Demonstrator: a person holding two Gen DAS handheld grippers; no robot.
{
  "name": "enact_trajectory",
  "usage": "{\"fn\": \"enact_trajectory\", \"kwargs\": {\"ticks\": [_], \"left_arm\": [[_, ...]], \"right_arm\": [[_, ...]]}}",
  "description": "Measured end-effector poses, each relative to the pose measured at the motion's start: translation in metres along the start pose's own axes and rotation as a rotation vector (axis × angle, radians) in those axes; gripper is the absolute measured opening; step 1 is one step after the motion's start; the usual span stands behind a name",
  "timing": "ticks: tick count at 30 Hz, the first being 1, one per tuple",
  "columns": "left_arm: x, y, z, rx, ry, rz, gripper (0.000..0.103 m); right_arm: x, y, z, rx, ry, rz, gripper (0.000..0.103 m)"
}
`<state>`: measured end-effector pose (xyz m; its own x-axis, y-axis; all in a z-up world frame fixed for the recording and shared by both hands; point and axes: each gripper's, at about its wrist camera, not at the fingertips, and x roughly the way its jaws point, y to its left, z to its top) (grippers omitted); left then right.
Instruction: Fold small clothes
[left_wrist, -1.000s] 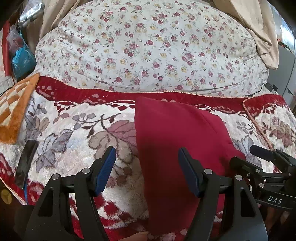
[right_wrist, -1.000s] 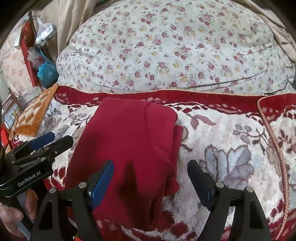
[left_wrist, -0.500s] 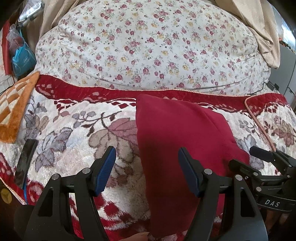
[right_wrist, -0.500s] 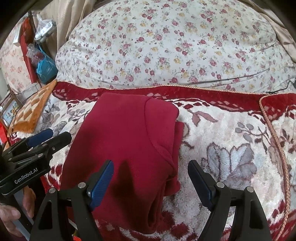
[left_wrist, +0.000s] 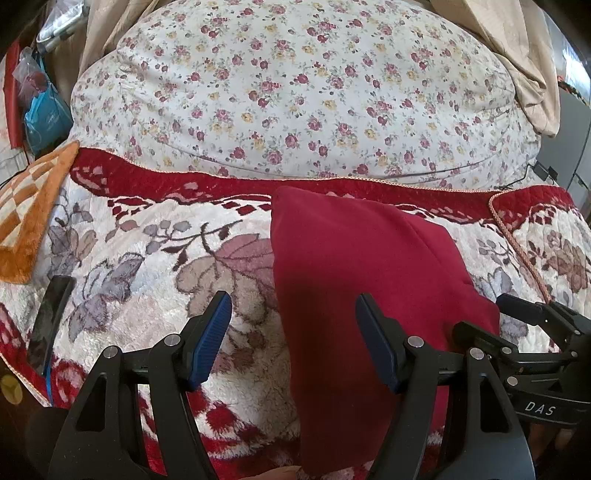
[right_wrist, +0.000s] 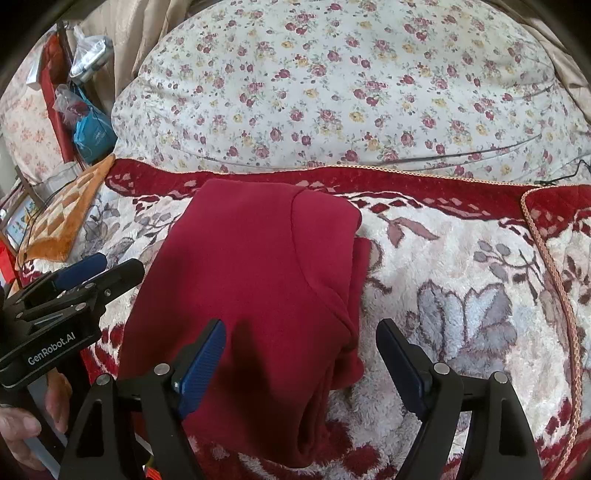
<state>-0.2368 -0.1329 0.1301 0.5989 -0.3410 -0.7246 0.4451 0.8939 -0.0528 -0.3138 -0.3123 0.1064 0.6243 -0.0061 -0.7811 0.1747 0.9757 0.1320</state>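
Floral plush blanket (left_wrist: 155, 258), flowered duvet (left_wrist: 295, 92) behind, folded red garment (right_wrist: 251, 280), both grippers' fingers wide apart, empty

In front of me a plush blanket (left_wrist: 155, 258) with a red border and grey and pink leaves covers the surface. Behind it bulges a white quilt (left_wrist: 295, 92) sprinkled with small roses. At my left lies an orange checkered mat (left_wrist: 29, 214), and near it a dark phone (left_wrist: 50, 321) rests on the blanket's edge. A blue plastic bag (right_wrist: 92, 134) hangs further back, and beige cloth (left_wrist: 517, 62) drapes at the right.
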Motion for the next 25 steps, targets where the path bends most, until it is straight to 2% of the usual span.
{"fn": "enact_trajectory", "kwargs": {"ticks": [25], "left_arm": [[0.0017,0.0014,-0.0004,-0.017,0.004,-0.027,0.07]], "right_arm": [[0.0075,-0.0022,-0.0012,-0.009,0.028,-0.007,0.082]]}}
